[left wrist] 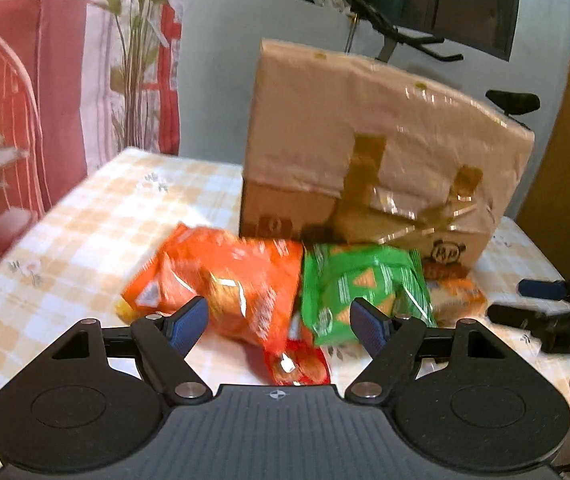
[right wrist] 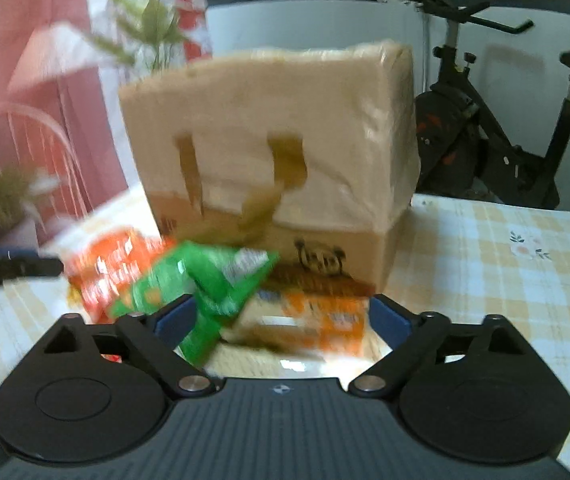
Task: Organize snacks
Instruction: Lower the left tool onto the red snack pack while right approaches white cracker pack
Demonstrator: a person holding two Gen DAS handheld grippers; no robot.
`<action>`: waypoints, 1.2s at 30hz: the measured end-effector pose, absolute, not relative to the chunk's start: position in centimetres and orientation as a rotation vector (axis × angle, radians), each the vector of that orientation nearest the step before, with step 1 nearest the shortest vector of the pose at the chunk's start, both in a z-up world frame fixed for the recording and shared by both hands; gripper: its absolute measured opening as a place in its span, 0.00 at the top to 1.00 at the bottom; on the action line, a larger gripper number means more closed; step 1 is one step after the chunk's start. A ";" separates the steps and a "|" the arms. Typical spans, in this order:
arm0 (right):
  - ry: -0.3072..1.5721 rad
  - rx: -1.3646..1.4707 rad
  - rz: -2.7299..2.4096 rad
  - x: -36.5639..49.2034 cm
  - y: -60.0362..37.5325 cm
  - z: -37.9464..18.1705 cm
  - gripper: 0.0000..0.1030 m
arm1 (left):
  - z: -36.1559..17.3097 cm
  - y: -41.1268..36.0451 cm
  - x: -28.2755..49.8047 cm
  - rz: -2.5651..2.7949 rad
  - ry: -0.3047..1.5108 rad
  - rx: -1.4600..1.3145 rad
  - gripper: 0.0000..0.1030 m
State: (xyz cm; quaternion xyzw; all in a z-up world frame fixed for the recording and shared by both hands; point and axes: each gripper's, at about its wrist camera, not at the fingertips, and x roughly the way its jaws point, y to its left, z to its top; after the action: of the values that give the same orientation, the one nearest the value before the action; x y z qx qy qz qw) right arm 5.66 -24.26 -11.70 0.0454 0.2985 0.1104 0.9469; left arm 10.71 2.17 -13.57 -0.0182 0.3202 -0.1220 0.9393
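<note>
1. Your snacks lie heaped on the checked table (left wrist: 85, 216), touching the foot of the taped box (left wrist: 381, 152): a crinkled orange bag (left wrist: 221, 280), a green bag (left wrist: 357, 284), a small red pack (left wrist: 297, 364) and a pale orange-printed pack (right wrist: 309, 320).
2. Your left gripper (left wrist: 277, 326) is spread wide above the orange and green bags, gripping nothing.
3. Your right gripper (right wrist: 281, 322) is spread too, with the green bag and pale pack showing between its fingers, unpinched.
</note>
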 end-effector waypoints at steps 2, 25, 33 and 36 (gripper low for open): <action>0.632 0.031 0.268 5.5 -23.8 -12.8 0.17 | -14.2 2.0 10.7 -0.251 0.671 -0.042 0.23; 0.802 -0.145 0.503 8.8 -20.0 -17.3 0.20 | -16.7 1.5 10.4 -0.252 0.740 -0.051 0.23; 0.741 -0.065 0.434 4.7 -20.7 -17.4 0.28 | -18.0 1.0 9.9 -0.259 0.760 -0.046 0.24; 0.714 -0.013 0.399 4.3 -21.5 -17.5 0.40 | -18.0 1.0 9.7 -0.260 0.753 -0.040 0.24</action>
State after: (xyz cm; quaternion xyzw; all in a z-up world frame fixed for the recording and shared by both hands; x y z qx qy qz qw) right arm 4.32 -21.46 -17.52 -0.0063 0.3473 0.1938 0.9175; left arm 9.66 0.97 -18.00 -0.0197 0.3668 -0.1265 0.9214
